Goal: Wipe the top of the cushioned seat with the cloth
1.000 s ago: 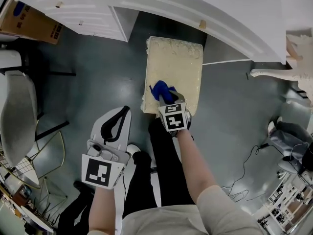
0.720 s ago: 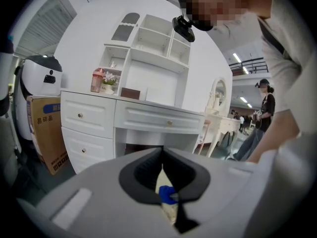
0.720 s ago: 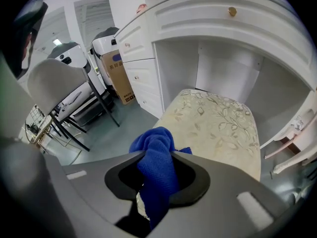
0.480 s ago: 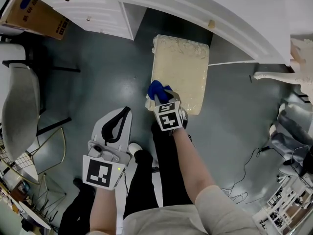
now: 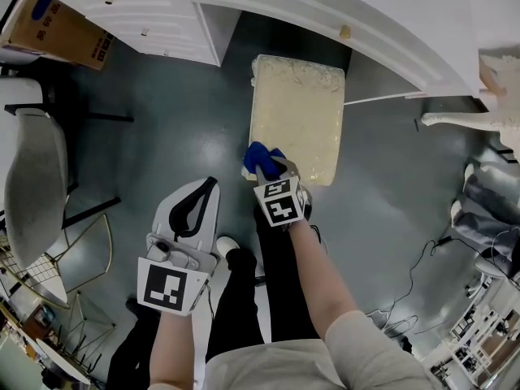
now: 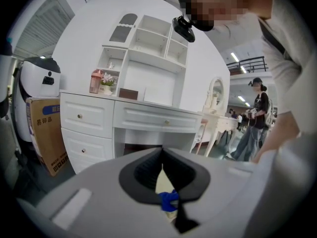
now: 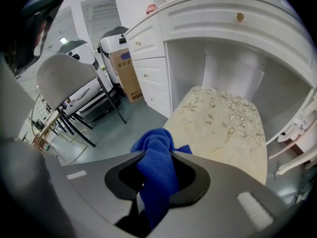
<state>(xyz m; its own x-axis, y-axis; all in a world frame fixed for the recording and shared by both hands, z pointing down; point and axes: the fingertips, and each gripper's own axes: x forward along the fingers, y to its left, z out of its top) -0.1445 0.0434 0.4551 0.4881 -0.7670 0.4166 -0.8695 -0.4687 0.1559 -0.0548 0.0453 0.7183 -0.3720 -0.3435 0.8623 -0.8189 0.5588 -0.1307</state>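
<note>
**Cloth at the seat's near-left corner**

My right gripper (image 5: 272, 171) has its jaws clamped on the blue cloth (image 5: 260, 158), which bunches up out of them. It sits at the near-left corner of the cream, flower-patterned cushioned seat (image 5: 296, 112) – whether it presses on the fabric I cannot tell. The seat stands half under the white dressing table (image 5: 325, 6). My left gripper (image 5: 207, 189) hangs well apart over the grey floor (image 5: 162, 120), jaws closed with nothing between them – a cardboard box (image 5: 61, 31) and a grey chair (image 5: 32, 185) lie to its left
</note>
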